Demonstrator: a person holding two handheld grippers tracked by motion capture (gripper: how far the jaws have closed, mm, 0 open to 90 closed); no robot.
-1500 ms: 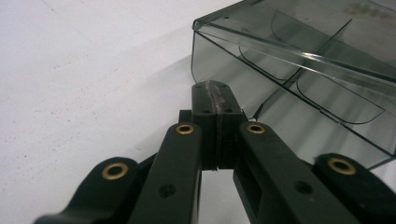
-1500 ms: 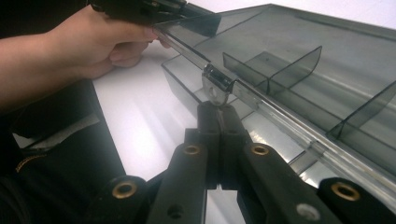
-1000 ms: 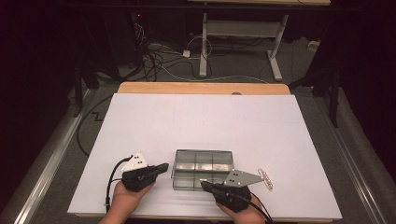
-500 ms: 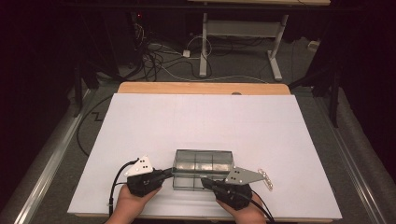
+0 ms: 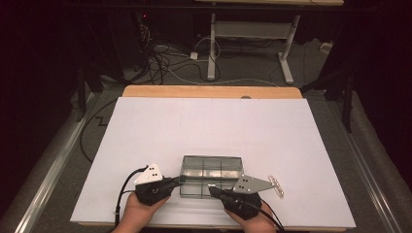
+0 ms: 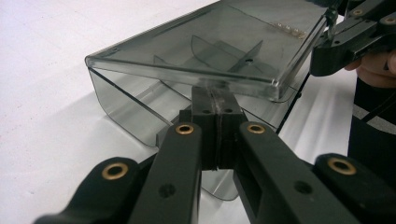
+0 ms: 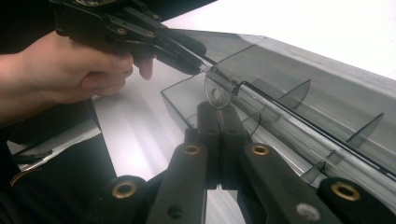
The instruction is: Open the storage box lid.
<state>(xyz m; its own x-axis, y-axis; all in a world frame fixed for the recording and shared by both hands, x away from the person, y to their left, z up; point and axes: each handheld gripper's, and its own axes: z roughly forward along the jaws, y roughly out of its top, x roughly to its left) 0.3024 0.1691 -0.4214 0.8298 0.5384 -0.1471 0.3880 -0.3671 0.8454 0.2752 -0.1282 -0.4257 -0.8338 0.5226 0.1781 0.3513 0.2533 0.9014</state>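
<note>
White surface (image 5: 214, 126) brightly lit, wooden edge (image 5: 209, 91) at far side. Room beyond dark. Grey floor (image 5: 252, 68), tangled cables (image 5: 160, 60) left of white desk frame (image 5: 248, 34). Metal rail (image 5: 46, 165) along left.

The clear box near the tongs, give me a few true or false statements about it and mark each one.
1. The box is smoky clear plastic with dividers inside. True.
2. Both tongs are shut. True: the left tongs and right tongs have their jaws pressed together.
3. The box sits at the far edge of the table. False: it sits near the person's edge.
4. The box is full of screws. False: its compartments look empty.
5. The lid is lifted off the base at the front. True.
</note>
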